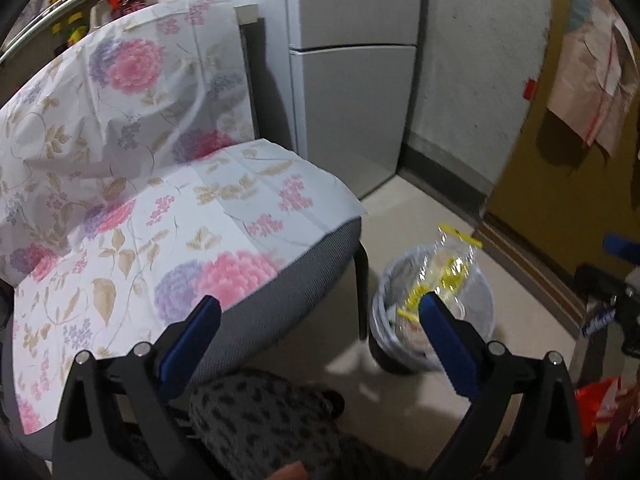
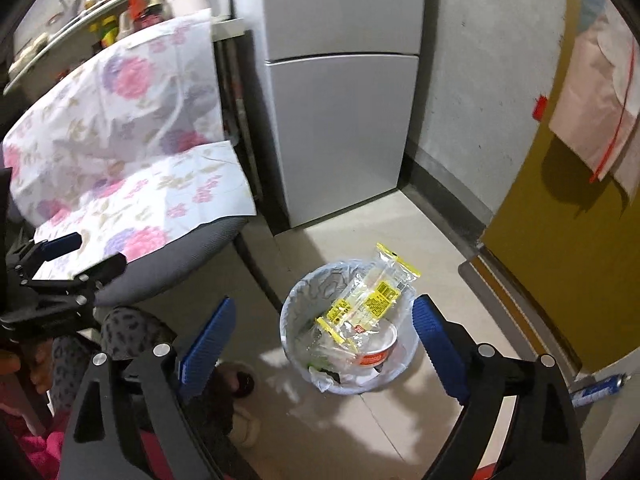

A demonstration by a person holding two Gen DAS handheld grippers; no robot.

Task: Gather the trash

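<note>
A: Where is the trash?

B: The clear wrapper with yellow labels (image 2: 370, 300) sits in the lined waste bin (image 2: 296, 308) on the floor. Its long side runs from 7 o'clock up to 1 o'clock, and the top end pokes out over the rim.

A: Which hand is closer?

B: I think the right gripper (image 2: 322, 338). The bin sits right between its blue fingers.

A: And the left gripper (image 1: 320, 326)?

B: The bin is off at its 3 o'clock.

A: Are they holding anything?

B: No. Both are wide apart and empty.
</note>
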